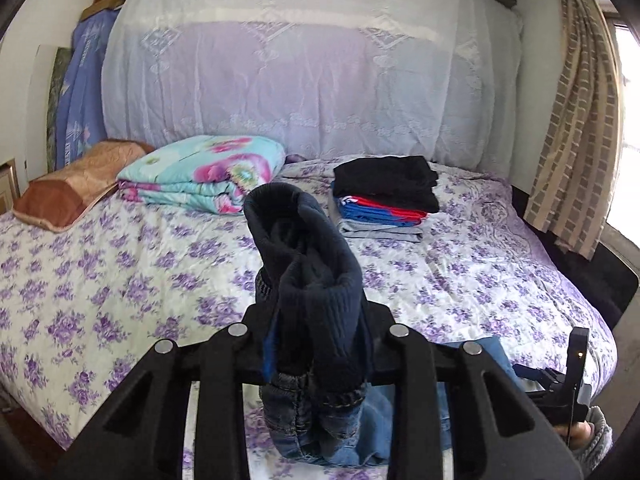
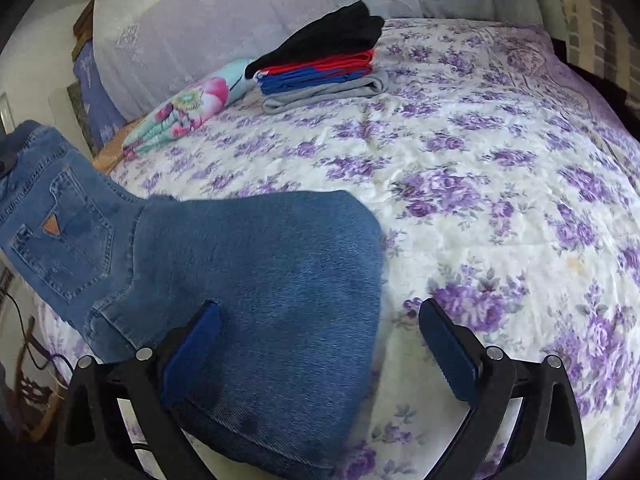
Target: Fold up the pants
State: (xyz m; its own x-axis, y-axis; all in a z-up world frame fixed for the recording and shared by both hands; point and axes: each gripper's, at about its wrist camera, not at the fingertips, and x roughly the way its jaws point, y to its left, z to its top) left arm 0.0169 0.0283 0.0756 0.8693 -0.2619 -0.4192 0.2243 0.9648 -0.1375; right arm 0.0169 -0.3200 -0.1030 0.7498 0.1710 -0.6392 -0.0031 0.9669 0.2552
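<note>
The blue jeans (image 2: 248, 264) lie near the front edge of the bed (image 2: 500, 208), on the sheet with purple flowers, and the person is in the middle of a fold. The left gripper (image 1: 316, 344) has caught the waistband end of the jeans and holds it up off the bed, so the part with the back pocket (image 2: 64, 224) hangs in the air at the left while the rest of the denim lies flat. Its jaws are squeezed close on a thick bunch of dark waistband cloth, which sticks up between the fingers. The right gripper (image 2: 320, 340) hangs low over the flat part of the jeans. Its jaws are spread wide and hold nothing. One blue pad (image 2: 192, 344) is over the denim, maybe just touching it, though I cannot tell for sure. The other pad (image 2: 448, 348) is over the bare sheet just past the edge of the jeans. I think the next move is to carry the lifted end across and lay it down on the flat part, so the jeans end up half as long. The right gripper may need to press down so the bottom layer does not slide or wrinkle. Farther back on the bed sits a neat stack of folded clothes (image 1: 386, 200), well apart from the jeans, and a folded flowery quilt (image 1: 204, 172) beside it.
</note>
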